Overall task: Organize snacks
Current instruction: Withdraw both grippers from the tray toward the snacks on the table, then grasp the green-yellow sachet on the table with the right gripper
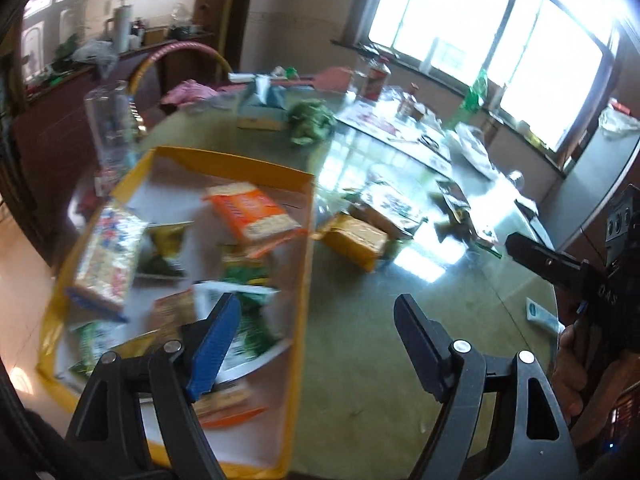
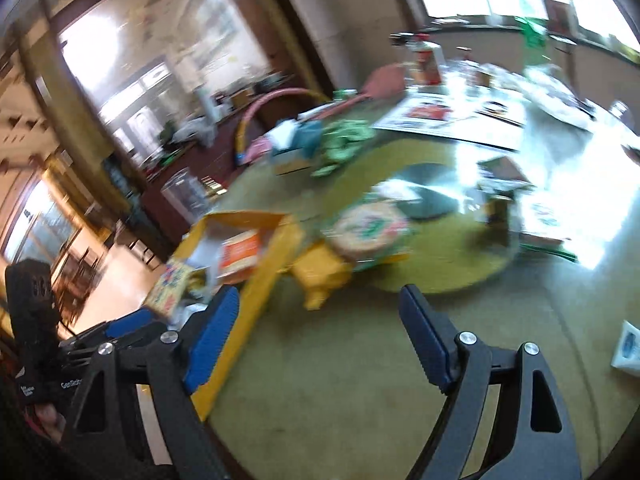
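Observation:
A yellow-rimmed tray [image 1: 298,264] lies at the table's left and holds several snack packs, among them an orange cracker pack [image 1: 252,210] and a blue-white pack [image 1: 110,256]. My left gripper [image 1: 318,320] is open and empty over the tray's right rim. A yellow pack [image 1: 356,240] and more packs [image 1: 392,204] lie on the table just right of the tray. My right gripper [image 2: 320,312] is open and empty above the table, near the tray [image 2: 264,280] and the yellow pack [image 2: 320,276]. It also shows in the left wrist view [image 1: 520,248]. A round green-red pack [image 2: 368,228] lies behind.
A clear plastic jar [image 1: 110,120] stands left of the tray. A tissue box [image 1: 262,108], a green crumpled bag [image 1: 310,120], bottles [image 1: 374,76] and papers crowd the far table. A small white-blue sachet [image 1: 542,318] lies near the right edge.

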A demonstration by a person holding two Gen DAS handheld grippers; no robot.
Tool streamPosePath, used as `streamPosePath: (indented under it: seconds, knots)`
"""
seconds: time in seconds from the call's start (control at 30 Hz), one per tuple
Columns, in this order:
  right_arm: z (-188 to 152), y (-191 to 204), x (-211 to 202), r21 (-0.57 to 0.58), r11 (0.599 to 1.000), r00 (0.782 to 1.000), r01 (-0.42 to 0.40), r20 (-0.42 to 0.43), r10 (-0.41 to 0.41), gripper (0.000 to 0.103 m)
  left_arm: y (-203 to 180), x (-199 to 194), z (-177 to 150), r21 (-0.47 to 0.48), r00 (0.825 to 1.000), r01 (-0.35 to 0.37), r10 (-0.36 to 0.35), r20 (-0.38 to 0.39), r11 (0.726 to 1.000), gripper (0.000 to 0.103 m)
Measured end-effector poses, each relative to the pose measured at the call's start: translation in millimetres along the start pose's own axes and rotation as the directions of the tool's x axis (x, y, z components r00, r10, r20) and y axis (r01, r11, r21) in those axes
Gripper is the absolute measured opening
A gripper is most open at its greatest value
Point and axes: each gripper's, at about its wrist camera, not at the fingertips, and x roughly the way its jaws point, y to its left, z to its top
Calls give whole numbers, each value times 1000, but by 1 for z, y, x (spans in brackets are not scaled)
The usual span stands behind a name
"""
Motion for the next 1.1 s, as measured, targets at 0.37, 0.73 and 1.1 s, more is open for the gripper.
streamPosePath:
  seconds: [0.37, 0.73, 1.1]
  knots:
    - [18, -85, 4, 132, 986, 995, 100, -19, -99, 82, -46, 47, 28, 26, 997, 10, -8, -79, 1000, 79]
    - [60, -132, 51, 187, 964, 981, 186, -88, -172, 82, -56, 78, 41, -8, 994, 12, -13, -111, 1000, 79]
    - [85, -141, 120, 138, 942, 939, 305, -210, -273, 77, -37, 87, 47, -75, 992, 13, -22, -126, 997, 79]
